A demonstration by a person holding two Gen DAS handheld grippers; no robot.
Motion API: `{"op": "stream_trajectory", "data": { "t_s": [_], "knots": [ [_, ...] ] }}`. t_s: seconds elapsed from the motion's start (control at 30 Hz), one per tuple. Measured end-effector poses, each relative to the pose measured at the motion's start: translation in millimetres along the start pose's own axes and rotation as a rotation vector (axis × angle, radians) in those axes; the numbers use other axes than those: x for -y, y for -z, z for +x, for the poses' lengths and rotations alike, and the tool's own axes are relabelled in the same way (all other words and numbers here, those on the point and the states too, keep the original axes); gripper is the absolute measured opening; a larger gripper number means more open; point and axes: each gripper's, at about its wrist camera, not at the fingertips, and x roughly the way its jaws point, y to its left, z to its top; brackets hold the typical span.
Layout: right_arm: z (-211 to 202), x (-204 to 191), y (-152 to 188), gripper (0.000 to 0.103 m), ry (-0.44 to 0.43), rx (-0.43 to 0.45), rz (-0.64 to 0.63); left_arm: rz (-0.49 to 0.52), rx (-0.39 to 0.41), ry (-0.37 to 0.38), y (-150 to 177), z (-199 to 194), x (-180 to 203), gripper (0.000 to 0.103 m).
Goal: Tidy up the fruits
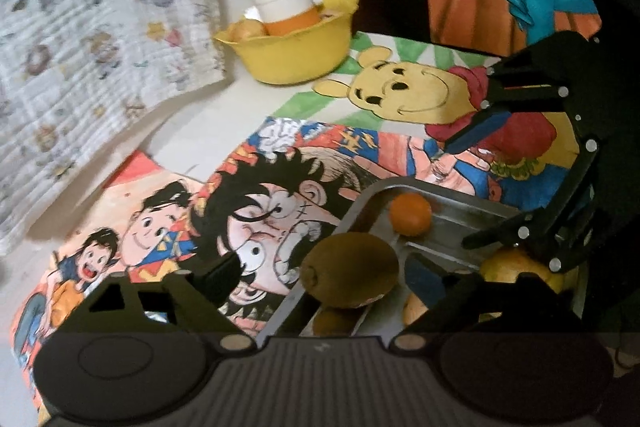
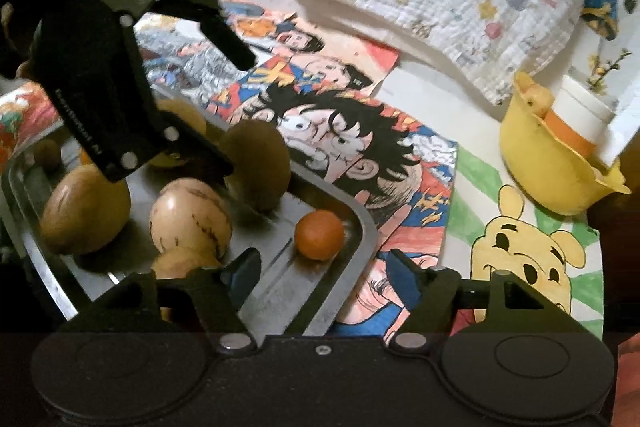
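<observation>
Cartoon posters [image 2: 360,155] covered the white counter [image 1: 208,115]. On them a metal tray [image 2: 360,223] held a kiwi [image 2: 256,167], pale fruits and one small orange [image 2: 319,234]. Both left tongs [image 1: 320,279] and right tongs [image 2: 320,271] gaped wide, empty, above the tray.

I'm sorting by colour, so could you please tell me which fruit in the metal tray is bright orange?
The small round orange near the tray's rounded corner; the others are brown or yellowish.
</observation>
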Motion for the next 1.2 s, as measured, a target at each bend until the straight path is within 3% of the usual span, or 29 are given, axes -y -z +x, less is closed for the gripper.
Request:
{"op": "stream_trajectory", "data": {
  "t_s": [0.33, 0.6, 1.2],
  "knots": [
    [-29, -10, 2, 0.087, 0.027, 0.113, 0.124, -0.095, 0.059, -0.108, 24, -49, 12, 0.102],
    [-50, -25, 14, 0.096, 0.034, 0.182, 0.229, -0.281, 0.110, -0.193, 57, -88, 16, 0.103],
    [-100, -76, 56, 0.102, 0.038, 0.344, 0.319, -0.523, 0.212, -0.365, 117, -141, 68, 0.103]
  ]
}}
